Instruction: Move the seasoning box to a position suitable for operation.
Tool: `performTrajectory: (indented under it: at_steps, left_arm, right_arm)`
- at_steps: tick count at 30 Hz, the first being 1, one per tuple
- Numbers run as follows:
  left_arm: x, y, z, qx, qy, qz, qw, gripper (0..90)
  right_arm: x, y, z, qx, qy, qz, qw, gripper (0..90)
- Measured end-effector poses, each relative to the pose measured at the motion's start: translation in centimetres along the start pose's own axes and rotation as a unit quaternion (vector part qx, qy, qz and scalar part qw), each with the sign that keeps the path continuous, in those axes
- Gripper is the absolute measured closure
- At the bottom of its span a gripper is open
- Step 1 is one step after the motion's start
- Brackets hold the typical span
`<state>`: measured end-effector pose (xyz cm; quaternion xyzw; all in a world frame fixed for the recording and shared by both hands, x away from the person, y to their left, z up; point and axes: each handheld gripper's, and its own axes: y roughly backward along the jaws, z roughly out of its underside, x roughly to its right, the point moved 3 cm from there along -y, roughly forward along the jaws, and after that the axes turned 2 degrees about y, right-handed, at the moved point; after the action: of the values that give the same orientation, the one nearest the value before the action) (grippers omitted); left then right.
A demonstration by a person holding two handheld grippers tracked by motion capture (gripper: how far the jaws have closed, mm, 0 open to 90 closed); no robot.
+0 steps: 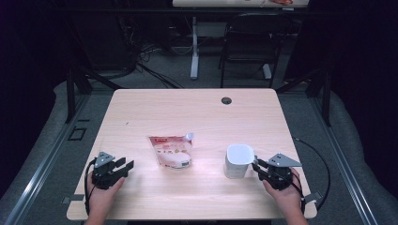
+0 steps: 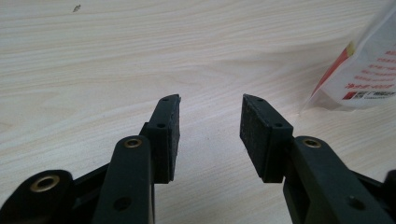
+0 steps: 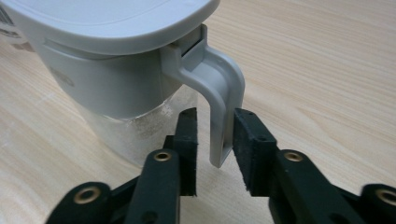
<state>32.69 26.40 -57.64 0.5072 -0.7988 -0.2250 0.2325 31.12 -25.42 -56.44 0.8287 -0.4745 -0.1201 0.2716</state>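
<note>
The right gripper point(image 3: 215, 140) stood open astride the white lidded plastic jug's handle point(image 3: 224, 102), unclamped; the left gripper point(image 2: 210, 116) gaped empty over the pale wooden table point(image 2: 140, 56).

White plastic jug point(image 1: 236, 161) with flat white lid and clear lower body: upright on desk point(image 1: 197, 112), right of centre, curved grey-white handle point(image 3: 223, 100) facing near edge. White-and-red spouted pouch point(image 1: 172, 151): lying flat mid-desk, well apart from jug, spout pointing up-right.

dim dark surroundings, evenly lit, slightly soft
</note>
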Motion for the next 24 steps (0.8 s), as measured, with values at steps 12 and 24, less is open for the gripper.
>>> performTrajectory:
  at_steps: [12, 24]
  left_arm:
    - [0.0, -0.1, 0.0, -0.001, 0.0, -0.005, 1.0, 57.3]
    - [0.0, -0.1, 0.0, -0.002, -0.002, -0.004, 1.0, 57.2]
  right_arm:
    - [0.7, -0.9, -0.3, 0.02, -0.003, 0.022, 0.9995, 58.7]
    - [0.5, -1.3, -0.5, 0.019, -0.002, 0.007, 0.9998, 70.7]
